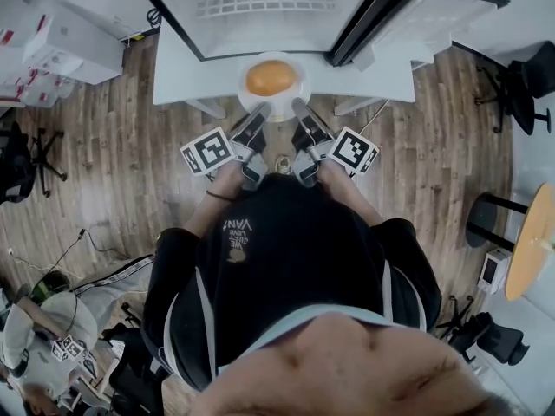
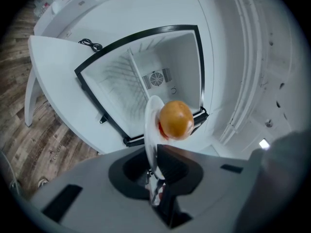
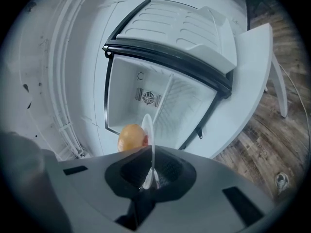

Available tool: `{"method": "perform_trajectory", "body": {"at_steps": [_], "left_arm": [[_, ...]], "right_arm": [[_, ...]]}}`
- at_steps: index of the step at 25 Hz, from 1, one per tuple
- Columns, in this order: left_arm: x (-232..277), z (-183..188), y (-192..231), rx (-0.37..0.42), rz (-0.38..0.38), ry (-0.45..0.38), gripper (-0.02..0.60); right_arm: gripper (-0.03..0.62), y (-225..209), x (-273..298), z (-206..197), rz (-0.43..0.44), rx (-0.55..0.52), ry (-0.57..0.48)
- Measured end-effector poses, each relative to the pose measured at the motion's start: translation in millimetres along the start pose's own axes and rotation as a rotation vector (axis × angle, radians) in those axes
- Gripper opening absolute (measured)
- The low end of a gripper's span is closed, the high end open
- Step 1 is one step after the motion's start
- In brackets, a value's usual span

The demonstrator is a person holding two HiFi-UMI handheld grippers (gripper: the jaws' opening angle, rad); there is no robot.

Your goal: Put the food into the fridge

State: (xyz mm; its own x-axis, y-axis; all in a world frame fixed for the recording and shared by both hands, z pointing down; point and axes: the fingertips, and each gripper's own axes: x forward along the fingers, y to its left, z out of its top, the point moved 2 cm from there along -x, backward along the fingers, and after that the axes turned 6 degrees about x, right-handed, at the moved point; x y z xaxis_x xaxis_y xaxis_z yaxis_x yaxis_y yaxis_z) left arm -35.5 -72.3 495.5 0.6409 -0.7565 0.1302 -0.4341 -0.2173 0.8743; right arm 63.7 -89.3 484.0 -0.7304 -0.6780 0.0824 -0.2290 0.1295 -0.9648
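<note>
Gripping white plate (image 1: 276,107) by its near rim, left gripper (image 1: 258,114) at left, right gripper (image 1: 300,110) at right, both clenched. Holding orange bun (image 1: 271,77) centred ahead of jaws, open fridge (image 1: 225,33) straight beyond, far side.

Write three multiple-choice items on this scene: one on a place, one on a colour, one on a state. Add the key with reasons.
1. Where is the round food?
A. on the floor
B. on the plate
C. on a fridge shelf

2. What colour is the plate?
A. white
B. black
C. red

3. How is the door of the fridge?
A. shut
B. open
C. taken off

Key:
1 B, the food sits on the plate, which is held in front of the fridge.
2 A, the bare rim around the food is white.
3 B, the door is swung aside and the inside shows.
</note>
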Motion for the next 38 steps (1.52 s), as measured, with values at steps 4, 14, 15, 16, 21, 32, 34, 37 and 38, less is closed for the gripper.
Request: {"method": "perform_trajectory", "body": {"at_steps": [4,14,15,16,21,32,34,37,38], "left_arm": [[8.2,-1.2,1.1,0.003,0.015,-0.019,0.04],[15.2,12.0,7.2,-0.001,0.037,-0.033,0.04],[14.7,16.6,9.8,-0.002,0.034,-0.032,0.039],[15.6,20.8,11.6,-0.004,0.031,-0.03,0.038],[30.9,34.7,11.4,0.001,0.032,0.002,0.038],[53.6,89.9,16.6,0.044,-0.021,0.031,0.039],[56.2,97.8,18.0,0.044,-0.028,0.031,0.04],[59.1,104.5,17.2,0.044,-0.04,0.03,0.038],[59.9,106.0,17.1,0.046,-0.044,0.031,0.039]], "right_arm": [[0.02,-5.9,1.6,7.9,0.007,0.003,0.033],[0.02,-6.9,18.5,15.5,0.025,0.008,0.061],[0.02,-6.8,23.2,14.6,0.018,0.011,0.058],[0.02,-6.4,27.6,15.4,0.016,0.011,0.055],[0.02,-4.4,38.3,31.3,0.014,0.012,0.027],[0.02,13.6,84.9,55.7,0.037,-0.036,-0.037],[0.02,17.4,92.8,59.5,0.048,-0.054,-0.041],[0.02,17.8,96.4,61.7,0.032,-0.028,-0.056],[0.02,18.5,97.4,62.3,0.032,-0.027,-0.06]]}}
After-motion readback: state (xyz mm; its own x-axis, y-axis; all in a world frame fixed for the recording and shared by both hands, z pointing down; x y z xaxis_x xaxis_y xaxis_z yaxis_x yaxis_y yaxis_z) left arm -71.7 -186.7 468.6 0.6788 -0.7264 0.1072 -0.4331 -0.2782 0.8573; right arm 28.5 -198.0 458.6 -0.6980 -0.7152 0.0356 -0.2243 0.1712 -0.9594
